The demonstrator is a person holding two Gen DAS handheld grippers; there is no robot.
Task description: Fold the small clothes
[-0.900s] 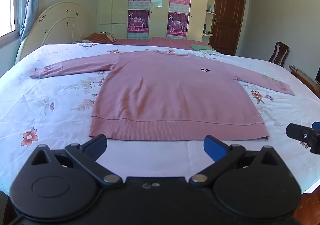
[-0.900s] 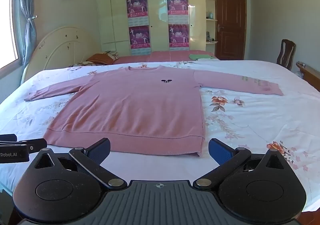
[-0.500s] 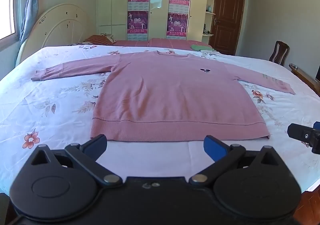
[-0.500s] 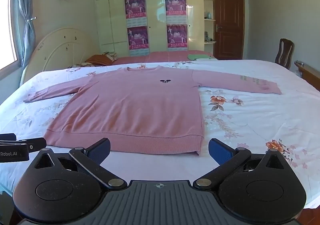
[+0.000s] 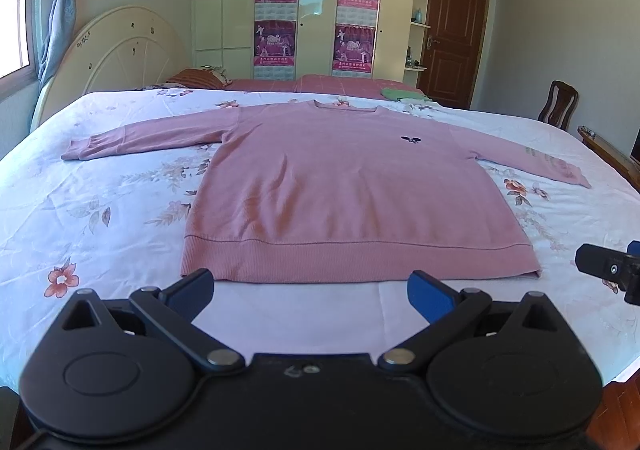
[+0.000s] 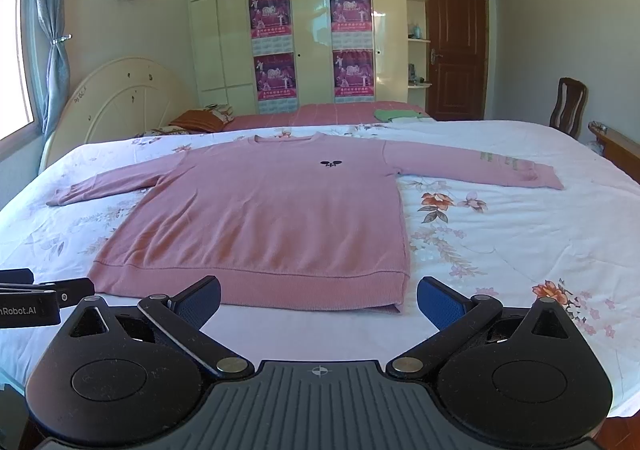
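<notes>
The left gripper (image 5: 310, 290) is being held wide open above the near edge of the bed, and nothing is being gripped between its blue pads (image 5: 430, 296). It is being pointed at the hem of the pink sweater (image 5: 344, 190), just near of it and not touching it. The right gripper (image 6: 318, 296) is also being held wide open and empty, facing the near right corner of the hem (image 6: 394, 290). Each gripper is being seen at the side of the other's view: the right one at the right edge (image 5: 612, 270), the left one at the left edge (image 6: 36, 298).

The pink sweater (image 6: 272, 210) is being shown lying flat and unfolded on the floral bedsheet (image 6: 500, 242), front side up, with a small dark emblem (image 6: 331, 163) on the chest. Its collar is being turned to the far side, and both sleeves are being spread out to the left and right.

Farther away, a cream headboard (image 6: 120, 98) is being seen at the far left, a wardrobe with posters (image 6: 312, 50) behind the bed, a brown door (image 6: 456, 46) at the far right, and a wooden chair (image 6: 568, 102) near it.
</notes>
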